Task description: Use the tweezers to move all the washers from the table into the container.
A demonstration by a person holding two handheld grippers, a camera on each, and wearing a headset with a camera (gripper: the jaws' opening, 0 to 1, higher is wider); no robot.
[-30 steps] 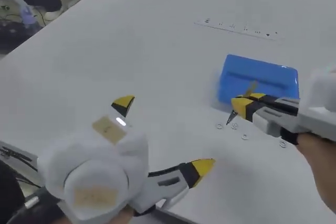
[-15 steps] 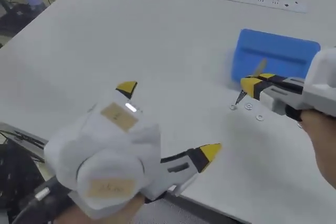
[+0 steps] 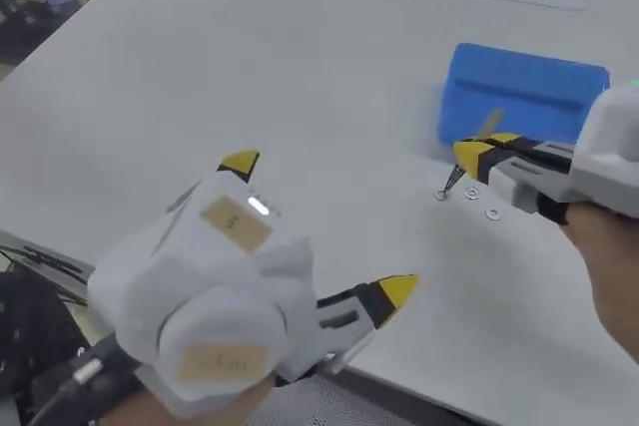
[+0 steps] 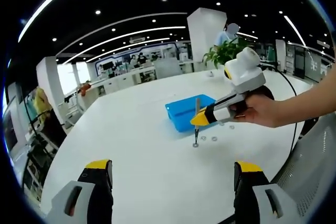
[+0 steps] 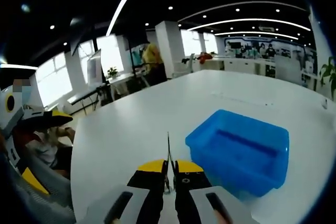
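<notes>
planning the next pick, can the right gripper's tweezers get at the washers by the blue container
Probably yes. The right gripper holds the tweezers tip-down right at the nearest washer, nothing lies between, and the blue container sits behind, clear of the path.

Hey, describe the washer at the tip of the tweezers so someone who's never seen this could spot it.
Find the blue container on the white table; a few washers lie by its near left corner. The one meant is the washer at that group's left end, directly under the tweezers tip; its neighbours lie untouched.
</notes>
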